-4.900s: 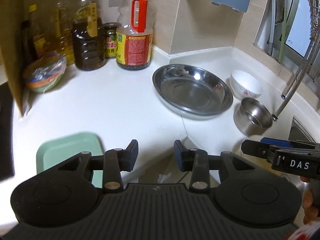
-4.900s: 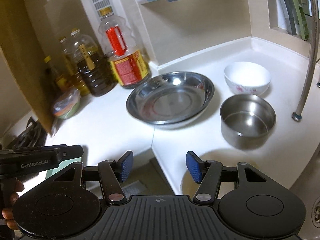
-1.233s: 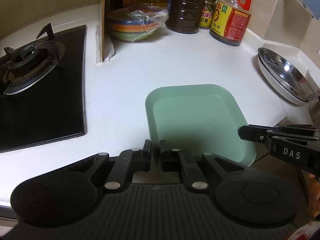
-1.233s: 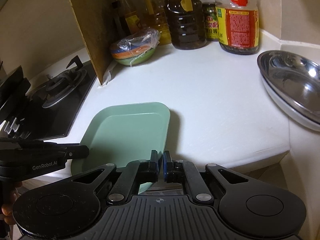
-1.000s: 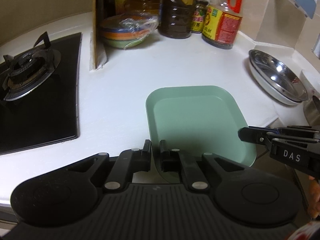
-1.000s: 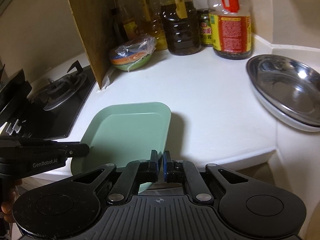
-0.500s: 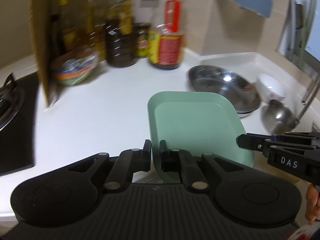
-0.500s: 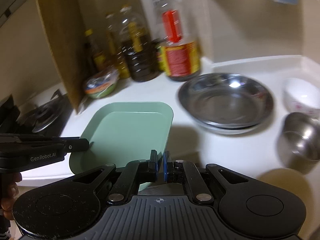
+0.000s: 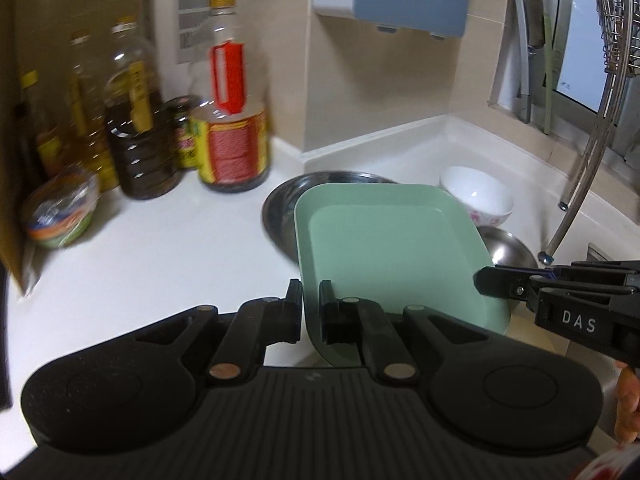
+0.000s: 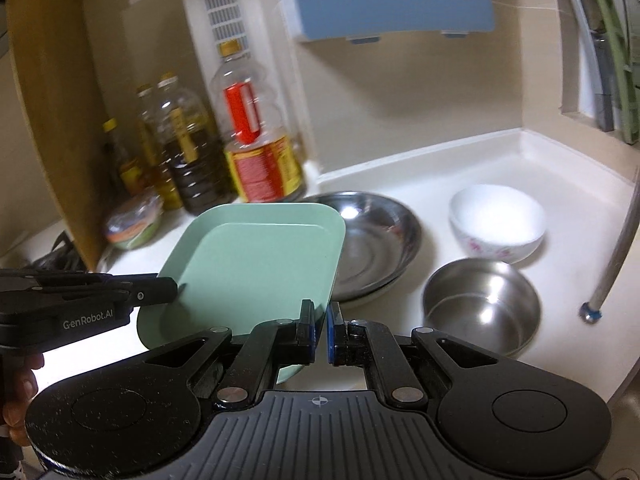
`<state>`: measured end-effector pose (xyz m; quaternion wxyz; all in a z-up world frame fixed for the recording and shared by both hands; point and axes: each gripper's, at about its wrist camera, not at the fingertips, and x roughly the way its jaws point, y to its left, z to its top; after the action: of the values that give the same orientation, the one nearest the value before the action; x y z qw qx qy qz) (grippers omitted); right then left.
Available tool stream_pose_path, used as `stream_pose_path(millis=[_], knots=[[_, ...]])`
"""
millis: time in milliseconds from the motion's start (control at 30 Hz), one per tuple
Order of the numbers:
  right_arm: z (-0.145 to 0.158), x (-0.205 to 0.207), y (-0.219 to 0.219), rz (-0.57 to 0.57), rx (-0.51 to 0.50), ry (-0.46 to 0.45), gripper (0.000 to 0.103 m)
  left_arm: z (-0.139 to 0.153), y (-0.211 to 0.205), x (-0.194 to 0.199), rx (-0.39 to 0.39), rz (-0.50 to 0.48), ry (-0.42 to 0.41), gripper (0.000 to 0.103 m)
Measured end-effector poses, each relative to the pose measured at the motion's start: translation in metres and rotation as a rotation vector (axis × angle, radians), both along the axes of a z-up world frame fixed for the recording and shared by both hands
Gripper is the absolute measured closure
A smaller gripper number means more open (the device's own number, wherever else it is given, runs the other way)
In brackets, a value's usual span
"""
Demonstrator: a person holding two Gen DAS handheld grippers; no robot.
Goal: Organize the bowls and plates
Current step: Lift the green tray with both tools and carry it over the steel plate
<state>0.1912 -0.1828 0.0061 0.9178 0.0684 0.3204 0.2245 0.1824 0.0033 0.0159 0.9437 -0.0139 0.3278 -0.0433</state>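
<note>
The white countertop (image 9: 152,256) is shown at its corner, with oil bottles (image 9: 136,128) against the wall at the left and the dishes gathered at the right. The green plate (image 9: 384,240) is carried clear of the surface, pinched by both tools at once: the left gripper (image 9: 310,312) is closed on the near left corner of the rim, and the right gripper (image 10: 320,332) is closed on the near right corner. A second ago the plate was still low over the counter beside the gas hob, with the steel pan far off to the right; it has since been lifted and swung toward the corner, so that its far edge now overlaps the steel pan (image 10: 376,240) in both views (whether it touches the pan cannot be told, though it appears to hang above it). Beyond and to the right are seen the white bowl (image 10: 496,220) and, nearer, the small steel bowl (image 10: 480,304), standing just beside one another. The transfer is judged nearly complete: the plate is now at the stack, and lowering it onto or beside the pan is what appears to remain. Both rim grips look shallow, so tilting is the risk.
</note>
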Motion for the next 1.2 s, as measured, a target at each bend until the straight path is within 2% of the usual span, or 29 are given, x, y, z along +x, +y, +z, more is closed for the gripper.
stream_pose_path(millis=[600, 900, 1200], knots=[[-0.007, 0.090, 0.018, -0.156, 0.023, 0.058, 0.097, -0.005, 0.020, 0.120, -0.013, -0.155, 0.028, 0.096], [-0.018, 0.114, 0.024, -0.220, 0.013, 0.116, 0.097, -0.021, 0.026, 0.156, -0.027, -0.216, 0.075, 0.096], [-0.027, 0.126, 0.030, -0.271, 0.002, 0.156, 0.097, -0.030, 0.029, 0.176, -0.034, -0.267, 0.099, 0.096]])
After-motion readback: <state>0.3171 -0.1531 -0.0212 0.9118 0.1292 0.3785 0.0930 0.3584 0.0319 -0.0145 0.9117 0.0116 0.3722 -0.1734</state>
